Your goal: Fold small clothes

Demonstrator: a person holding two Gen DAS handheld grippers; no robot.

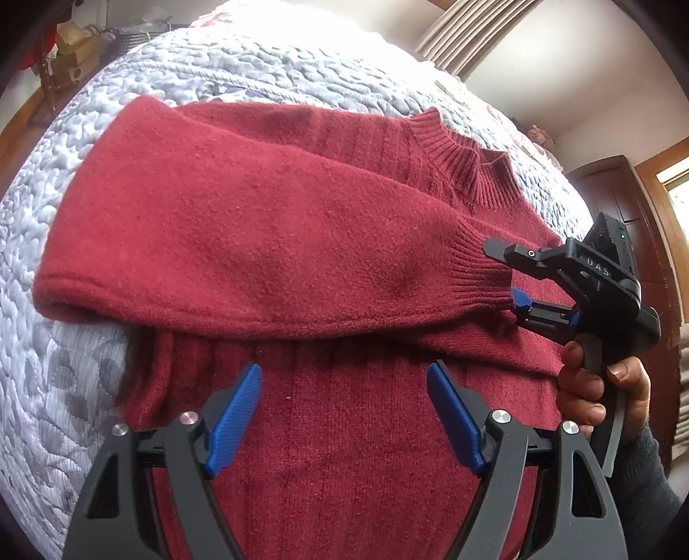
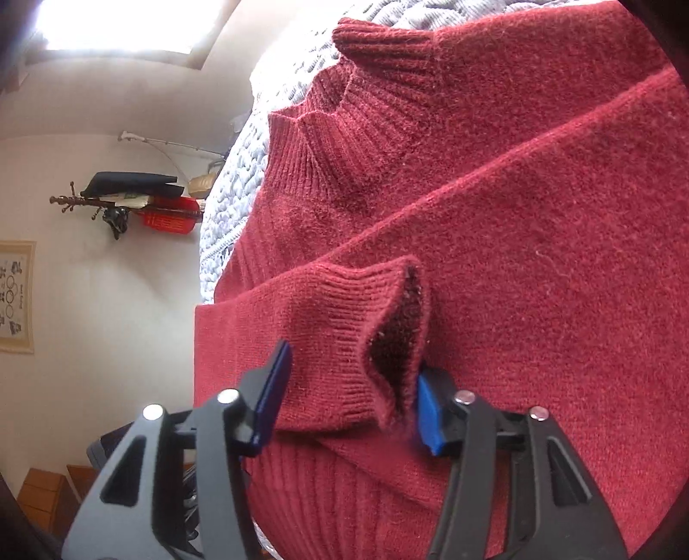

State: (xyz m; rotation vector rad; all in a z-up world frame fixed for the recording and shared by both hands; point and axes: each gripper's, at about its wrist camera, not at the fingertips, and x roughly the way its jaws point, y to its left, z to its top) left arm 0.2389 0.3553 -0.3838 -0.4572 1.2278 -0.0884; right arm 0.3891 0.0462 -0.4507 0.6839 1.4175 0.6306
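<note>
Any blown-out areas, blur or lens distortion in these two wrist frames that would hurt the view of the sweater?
Left wrist view: the quilt is overexposed at the top, fisheye bends the bed edge, the red sweater is sharp. Right wrist view: the bright patch at upper left is blown out, the right gripper looks slightly soft, and the sleeve cuff knit is clear.

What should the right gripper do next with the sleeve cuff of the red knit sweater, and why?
Probably draw the right gripper back off the ribbed sleeve cuff. Its jaws stand open around the cuff, and the sleeve already lies folded across the red knit sweater on the grey quilted bedspread. The left gripper hovers open over the sweater's body.
</note>
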